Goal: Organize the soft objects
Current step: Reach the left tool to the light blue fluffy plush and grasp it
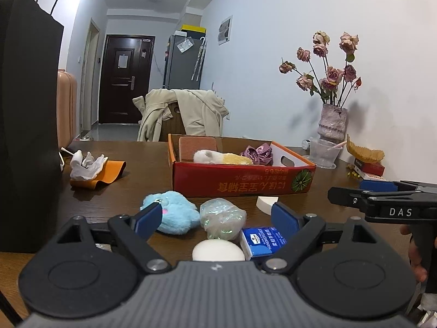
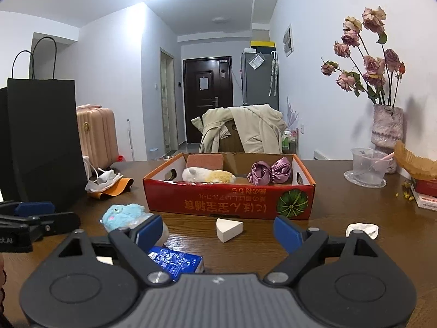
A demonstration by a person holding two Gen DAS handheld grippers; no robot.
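A red cardboard box (image 1: 243,183) (image 2: 229,201) on the wooden table holds a white-and-yellow plush (image 1: 222,157) (image 2: 209,175), a purple scrunchie (image 1: 258,153) (image 2: 269,173) and a brown sponge (image 2: 204,161). In front of the box lie a blue plush (image 1: 176,216) (image 2: 123,214), a clear bagged bundle (image 1: 222,218), a white ball (image 1: 218,250), a blue tissue pack (image 1: 263,242) (image 2: 176,259) and a white wedge (image 1: 267,203) (image 2: 229,229). My left gripper (image 1: 217,216) is open above the bundle. My right gripper (image 2: 218,231) is open just short of the wedge, holding nothing.
A tall black paper bag (image 1: 27,125) (image 2: 43,142) stands at the left. Beside it, crumpled white tissue lies on an orange cloth (image 1: 109,170). A vase of dried roses (image 2: 387,125) and a plastic cup (image 2: 368,166) stand at the right, and a tissue wad (image 2: 362,229) lies nearer.
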